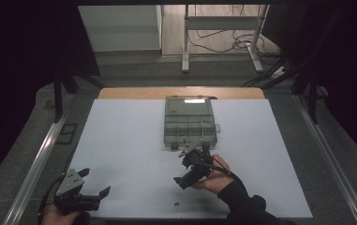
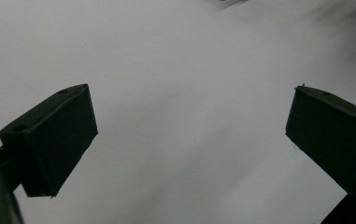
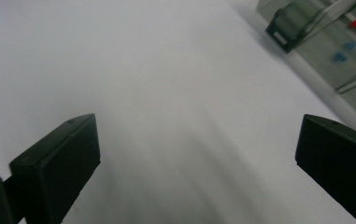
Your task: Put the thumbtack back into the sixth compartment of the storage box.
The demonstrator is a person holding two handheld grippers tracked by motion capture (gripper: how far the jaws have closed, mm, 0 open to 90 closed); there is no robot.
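Near the clear compartment box (image 1: pixel 189 123) on the white table (image 1: pixel 129 154), the right gripper (image 1: pixel 192 166) hovers released; the left gripper (image 1: pixel 94 183) gapes near-left

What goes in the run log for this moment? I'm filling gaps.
left gripper: open, empty, near table edge | right gripper: open, empty, near compartment box | small pin: loose on white table
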